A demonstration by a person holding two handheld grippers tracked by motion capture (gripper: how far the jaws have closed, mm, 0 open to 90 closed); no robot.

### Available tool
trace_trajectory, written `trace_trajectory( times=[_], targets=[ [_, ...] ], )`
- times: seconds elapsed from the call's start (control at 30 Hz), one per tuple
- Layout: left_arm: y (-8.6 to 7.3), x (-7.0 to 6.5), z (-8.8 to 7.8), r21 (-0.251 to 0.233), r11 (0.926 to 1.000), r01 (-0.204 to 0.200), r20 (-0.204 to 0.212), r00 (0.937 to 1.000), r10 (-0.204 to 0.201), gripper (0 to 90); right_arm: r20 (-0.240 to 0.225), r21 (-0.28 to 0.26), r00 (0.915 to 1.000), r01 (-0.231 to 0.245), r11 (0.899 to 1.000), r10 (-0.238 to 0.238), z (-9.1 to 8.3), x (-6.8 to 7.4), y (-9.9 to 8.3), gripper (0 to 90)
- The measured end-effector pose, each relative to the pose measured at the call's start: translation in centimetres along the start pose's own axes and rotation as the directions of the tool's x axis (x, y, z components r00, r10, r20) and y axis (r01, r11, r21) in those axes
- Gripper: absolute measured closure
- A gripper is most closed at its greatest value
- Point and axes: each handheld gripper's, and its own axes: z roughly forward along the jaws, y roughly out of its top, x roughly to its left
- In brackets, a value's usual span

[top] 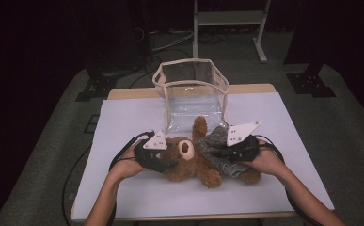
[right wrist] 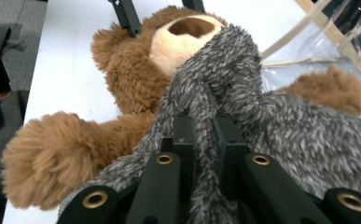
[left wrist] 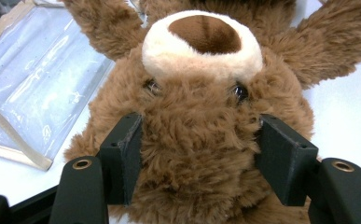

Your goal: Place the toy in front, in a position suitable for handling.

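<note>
Your brown plush teddy bear [top: 189,162] lies on its back near the front middle of the white-topped bench [top: 132,117], head toward your left hand [top: 125,167], legs toward your right hand [top: 264,162].

Left tongs [top: 163,157]: closed onto the bear's head. In the left gripper view the two black jaws press into the fur on either side of the forehead [left wrist: 197,140], just below the eyes, with the cream muzzle and dark brown nose [left wrist: 204,35] beyond them. Both of the bear's arms spread outward past the muzzle.

Right tongs [top: 231,151]: pinched narrow on a fold of the grey speckled fuzzy cloth [top: 217,148] that covers the bear's belly. In the right gripper view the jaws sit close together with a ridge of that cloth [right wrist: 206,126] squeezed between them; the cloth rises in a peak toward the bear's muzzle. One brown paw [right wrist: 52,149] lies at the left of that view, another [right wrist: 329,88] pokes out on the right, past the cloth.

Behind the bear stands a clear plastic bag with cream trim [top: 191,87], upright, mouth open at the top. One raised bear arm [top: 199,127] is near or touching its front panel; you cannot tell which. In the left gripper view, clear plastic with cream trim [left wrist: 33,84] lies on the bench beside the bear's arm.
</note>
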Motion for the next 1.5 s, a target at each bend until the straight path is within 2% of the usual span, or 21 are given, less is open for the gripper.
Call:
trace_trajectory(
  times=[0.23, 0.33, 0.4, 0.5, 0.57, 0.7, 0.8, 1.0, 1.13, 1.37, 1.5],
  targets=[
    [0.3, 0.2, -0.1, -0.004, 1.0, 0.0, -0.003, 1.0, 0.0, 36.4, -0.039, -0.016, 0.9978, 0.053, 0.998, -0.054, 2.2, 0.3, 3.0, 80.8],
    [0.1, 0.3, 0.0, -0.005, 1.0, 0.002, -0.001, 1.0, -0.002, 36.5, -0.046, 0.005, 0.9961, 0.075, 0.997, -0.075, 3.2, 0.4, 3.3, 80.8],
    [-0.1, 0.3, 0.0, -0.012, 0.9999, 0.005, -0.001, 1.0, -0.005, 36.8, -0.049, 0.021, 0.9966, 0.067, 0.998, -0.066, 3.4, 0.3, 2.9, 80.8],
    [-0.1, 0.2, -0.1, -0.012, 0.9999, 0.003, -0.003, 1.0, -0.003, 36.9, -0.042, 0.041, 0.998, 0.048, 0.998, -0.047, 2.9, 0.0, 1.8, 80.9],
    [-0.1, 0.2, 0.0, -0.012, 0.9999, 0.001, -0.002, 1.0, -0.001, 36.8, -0.046, 0.029, 0.9987, 0.023, 0.999, -0.022, 2.2, 0.0, 1.0, 80.9],
    [0.0, 0.2, 0.0, -0.013, 0.9999, 0.005, -0.004, 1.0, -0.005, 36.8, -0.035, 0.026, 0.9993, 0.011, 1.0, -0.01, 0.9, 0.1, 0.0, 80.8],
    [0.0, 0.2, 0.1, -0.012, 0.9999, 0.002, -0.001, 1.0, -0.002, 36.8, -0.035, 0.029, 0.9994, 0.004, 1.0, -0.003, 0.6, 0.2, 0.1, 80.7],
    [-0.2, 0.1, 0.0, -0.012, 0.9999, 0.005, -0.004, 1.0, -0.005, 36.7, -0.056, 0.025, 0.997, 0.054, 0.998, -0.053, 1.9, 1.1, 1.9, 80.7],
    [-0.3, 0.1, 0.0, -0.011, 0.9999, 0.013, -0.003, 0.9999, -0.013, 36.7, -0.067, 0.036, 0.996, 0.063, 0.997, -0.06, 2.7, 1.8, 1.6, 80.7],
    [-0.1, 0.1, 0.1, -0.008, 0.9999, 0.007, -0.004, 1.0, -0.007, 36.8, -0.062, 0.02, 0.998, 0.018, 1.0, -0.016, 1.1, 2.1, -0.7, 80.7],
    [-0.1, 0.1, 0.1, -0.008, 0.9999, 0.011, -0.005, 0.9999, -0.011, 36.8, -0.059, 0.008, 0.9981, 0.016, 1.0, -0.015, 0.3, 2.3, -0.3, 80.7]
  ],
)
